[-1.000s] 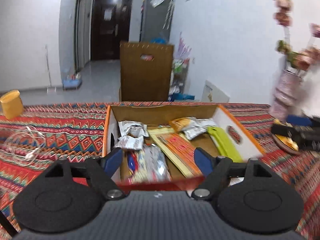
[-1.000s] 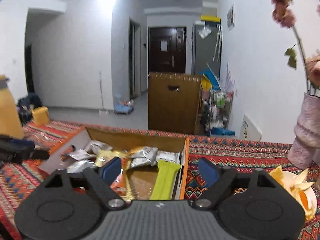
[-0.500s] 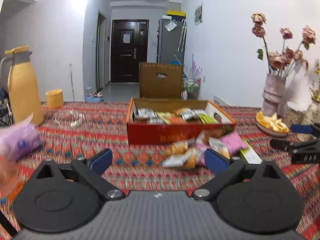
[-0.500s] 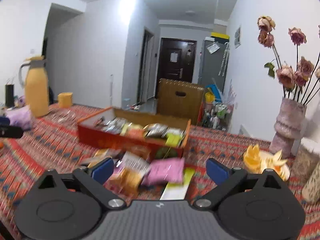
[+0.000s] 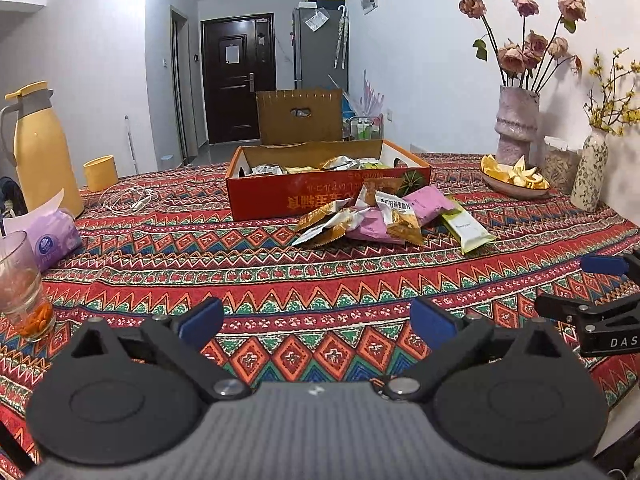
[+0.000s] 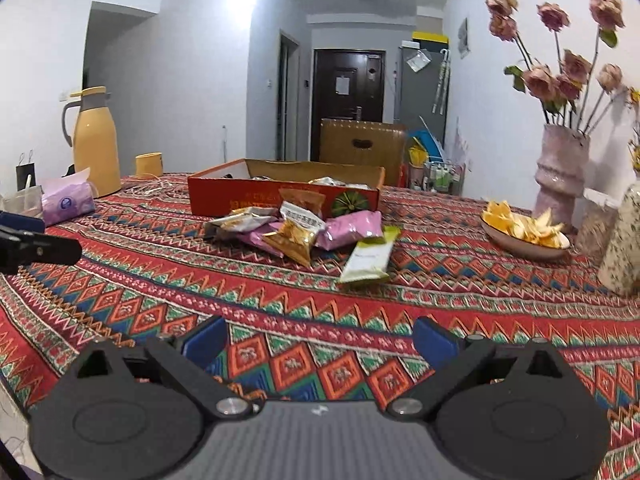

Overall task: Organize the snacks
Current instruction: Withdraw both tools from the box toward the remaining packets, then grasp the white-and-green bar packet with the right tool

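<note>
Several packets in box (image 5: 328,184); loose snack pile (image 5: 384,216) on counter against its front wall, unsorted. Left gripper (image 5: 316,318) and right gripper (image 6: 320,338) spread wide, empty.

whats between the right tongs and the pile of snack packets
Nothing but bare patterned tablecloth: in the right wrist view the open right tongs face the snack packets across an unbroken stretch of cloth. The left wrist view shows the same.

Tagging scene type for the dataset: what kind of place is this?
Most likely a home dining area: a table with a patterned cloth, a fridge beside the front door, and a vase of dried roses.
</note>
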